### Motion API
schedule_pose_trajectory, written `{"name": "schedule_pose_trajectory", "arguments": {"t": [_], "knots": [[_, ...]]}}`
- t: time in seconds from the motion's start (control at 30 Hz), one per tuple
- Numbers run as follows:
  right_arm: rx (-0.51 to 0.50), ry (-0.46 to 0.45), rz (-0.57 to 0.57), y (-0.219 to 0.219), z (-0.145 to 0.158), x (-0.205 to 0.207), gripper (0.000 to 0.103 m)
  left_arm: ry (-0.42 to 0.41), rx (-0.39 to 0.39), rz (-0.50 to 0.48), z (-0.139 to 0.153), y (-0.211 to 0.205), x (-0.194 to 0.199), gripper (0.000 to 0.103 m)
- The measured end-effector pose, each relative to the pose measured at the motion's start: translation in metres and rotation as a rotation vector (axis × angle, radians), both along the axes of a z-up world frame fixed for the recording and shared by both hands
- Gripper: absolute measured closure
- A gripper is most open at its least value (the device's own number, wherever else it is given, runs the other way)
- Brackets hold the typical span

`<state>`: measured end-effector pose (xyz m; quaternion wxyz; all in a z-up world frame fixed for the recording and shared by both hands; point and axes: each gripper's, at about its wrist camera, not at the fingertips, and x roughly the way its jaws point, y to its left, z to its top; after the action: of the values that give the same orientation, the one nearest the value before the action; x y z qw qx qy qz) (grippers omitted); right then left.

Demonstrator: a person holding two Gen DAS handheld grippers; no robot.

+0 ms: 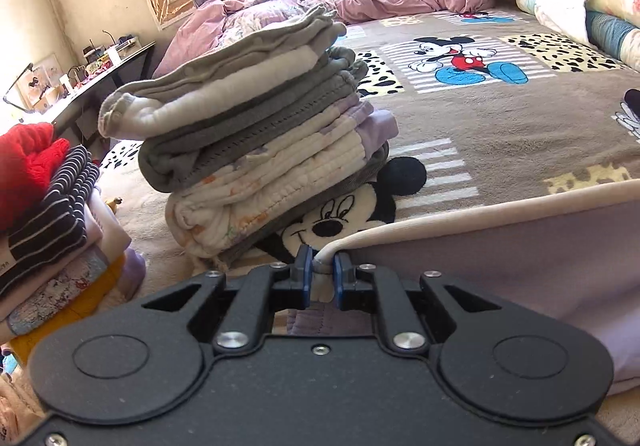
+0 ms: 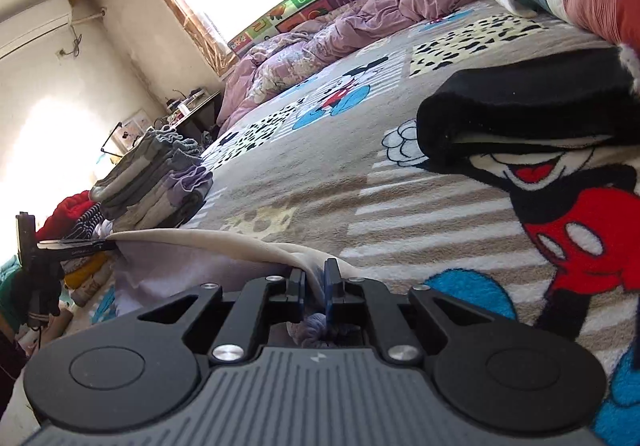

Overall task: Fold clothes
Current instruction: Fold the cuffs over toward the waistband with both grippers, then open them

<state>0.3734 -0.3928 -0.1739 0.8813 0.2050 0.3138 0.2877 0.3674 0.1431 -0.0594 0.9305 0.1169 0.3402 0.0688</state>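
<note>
Nearest my lenses is the lilac garment (image 1: 500,266), a broad soft sheet with a cream-trimmed edge, stretched between my two tools just above the bed (image 1: 500,134). My left gripper (image 1: 320,272) has its jaws pressed onto the cream hem at one corner, and my right gripper (image 2: 314,282) has its jaws pinched on the bunched cloth at the other end, with a wad of fabric gathered behind them. From the way it sags and drapes between the grips, I judge it light, limp and fleecy, not slippery; it will not hold a crease on its own, so the hem corners, where the trim gives some body, look like the right places to hold. Beyond and left of my left jaws stands the stack of folded clothes (image 1: 248,118), leaning a little, grey and cream layers resting on the bed's printed blanket. Further left of them is a second pile (image 1: 52,214), topped with red knit and a striped piece. Ahead and right of my right jaws lies a folded black garment (image 2: 528,110), well apart from the cloth I hold.
</note>
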Motion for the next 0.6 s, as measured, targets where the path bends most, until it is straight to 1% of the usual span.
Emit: {"name": "schedule_pose_trajectory", "arguments": {"t": [0.07,0.1,0.13,0.17,0.2,0.23,0.27,0.33,0.43,0.5,0.57,0.6], "knots": [[-0.034,-0.022,0.024,0.0,0.007,-0.004,0.094,0.015,-0.009,-0.001,-0.002,0.002,0.006,0.093],[-0.031,-0.022,0.016,-0.003,0.007,-0.005,0.093,0.035,-0.014,0.002,-0.008,0.003,0.013,0.093],[-0.02,-0.018,0.0,-0.007,0.006,-0.005,0.088,0.06,-0.019,0.006,-0.016,0.003,0.021,0.093],[-0.009,-0.014,-0.015,-0.011,0.005,-0.005,0.074,0.086,-0.025,0.01,-0.024,0.004,0.029,0.093],[0.001,-0.01,-0.031,-0.016,0.005,-0.005,0.052,0.111,-0.03,0.014,-0.032,0.005,0.038,0.093],[0.012,-0.006,-0.047,-0.02,0.004,-0.005,0.043,0.137,-0.036,0.018,-0.04,0.006,0.046,0.093],[0.023,-0.002,-0.062,-0.025,0.003,-0.005,0.041,0.145,-0.03,0.019,-0.045,0.006,0.051,0.093],[0.044,0.006,-0.093,-0.033,0.001,-0.005,0.041,0.143,-0.012,0.019,-0.046,0.003,0.053,0.093],[0.076,0.018,-0.14,-0.047,-0.002,-0.005,0.043,0.135,-0.031,0.03,-0.045,0.005,0.051,0.093],[0.066,0.005,-0.074,-0.038,-0.001,-0.007,0.043,0.127,-0.04,0.038,-0.044,0.007,0.05,0.093],[0.012,-0.006,-0.026,-0.022,-0.002,-0.008,0.043,0.113,-0.035,0.045,-0.043,0.007,0.049,0.093],[-0.026,-0.012,-0.013,-0.015,-0.003,-0.009,0.05,0.106,-0.032,0.048,-0.043,0.008,0.048,0.093]]}}
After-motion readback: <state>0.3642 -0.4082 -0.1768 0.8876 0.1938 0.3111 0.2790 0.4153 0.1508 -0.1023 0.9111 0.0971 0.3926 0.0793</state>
